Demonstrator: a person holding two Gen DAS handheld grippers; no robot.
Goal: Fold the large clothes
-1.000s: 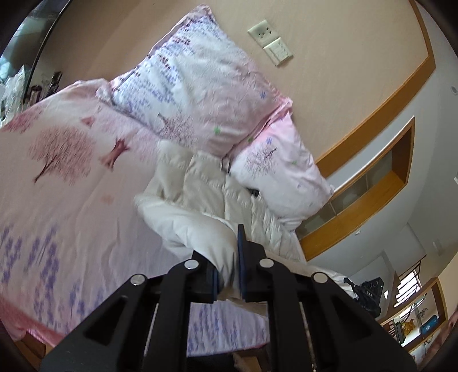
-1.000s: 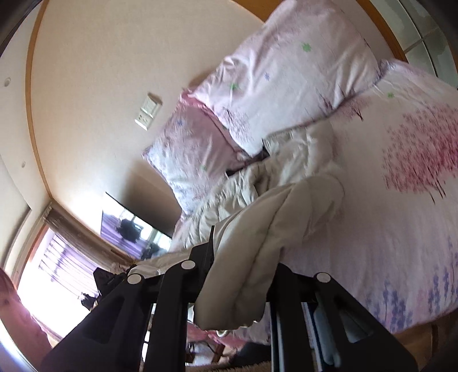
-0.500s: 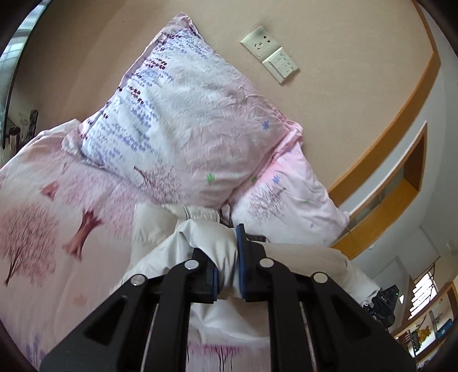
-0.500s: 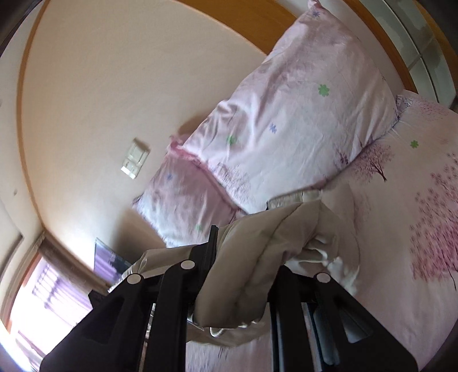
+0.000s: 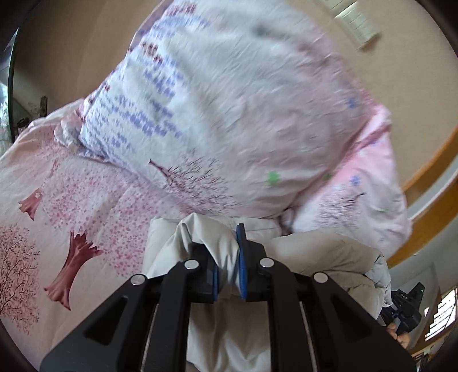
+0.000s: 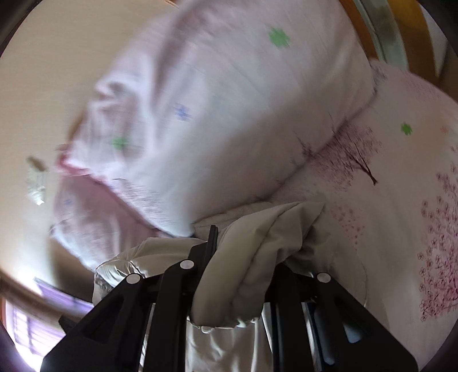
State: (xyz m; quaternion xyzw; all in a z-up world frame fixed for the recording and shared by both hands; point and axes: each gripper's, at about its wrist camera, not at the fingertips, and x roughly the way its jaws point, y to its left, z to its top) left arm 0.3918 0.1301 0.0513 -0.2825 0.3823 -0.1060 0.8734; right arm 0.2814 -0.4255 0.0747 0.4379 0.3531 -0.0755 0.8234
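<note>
A cream-white padded jacket (image 5: 317, 254) lies bunched on the bed just below the pillows. My left gripper (image 5: 227, 266) is shut on a thick fold of it, the blue pads pressing the fabric from both sides. In the right wrist view the same jacket (image 6: 257, 234) bulges up between the jaws of my right gripper (image 6: 243, 257), which is shut on a bunched edge; its right finger is hidden under the cloth. Both grippers hold the jacket close against the pillows.
Two large pink-and-white floral pillows (image 5: 229, 114) (image 6: 229, 114) lean on the beige wall right ahead. The pink tree-print bedsheet (image 5: 57, 200) (image 6: 400, 200) spreads to the side. A wall switch (image 5: 355, 17) and a wooden headboard ledge (image 5: 429, 183) are behind.
Both grippers have carried the jacket's held edge forward up the bed toward the pillows, which now fill the views. The jacket has doubled over itself. Both grips stay the same.
</note>
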